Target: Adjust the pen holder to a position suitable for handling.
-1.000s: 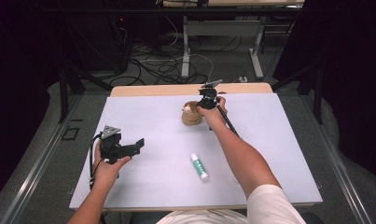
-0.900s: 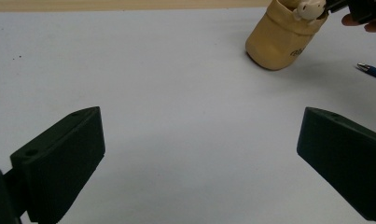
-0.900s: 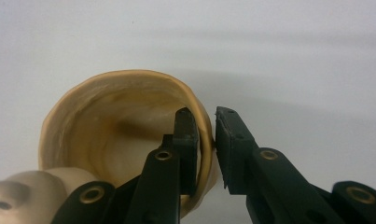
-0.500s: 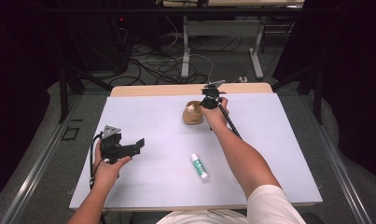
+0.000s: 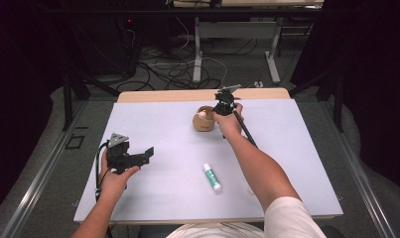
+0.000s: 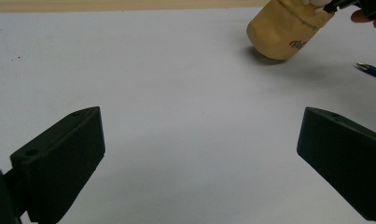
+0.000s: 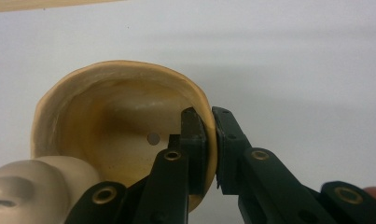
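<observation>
A tan pot (image 5: 203, 121) stands tilted at the far middle of the white mat (image 5: 287, 163), with a cream-white piece (image 5: 202, 114) at its mouth. My right gripper (image 5: 221, 106) is shut on the pot's rim. In the right gripper view the jaws pinch the rim wall (image 7: 210, 121), one inside and one outside. The pot (image 7: 120, 65) has a small hole in its bottom, and the cream piece (image 7: 31, 182) lies at the lower left. My left gripper (image 5: 149, 152) is held open and empty at the left, pointing toward the pot (image 6: 279, 32).
A white and green glue stick (image 5: 212, 177) lies on the mat near the front middle. A blue pen (image 6: 372, 71) lies right of the pot in the left gripper view. A wooden strip (image 5: 163, 95) edges the table's far side; cables and table legs lie beyond.
My right gripper has shifted slightly to the right with the pot's rim in it. The left gripper has stayed where it was.
</observation>
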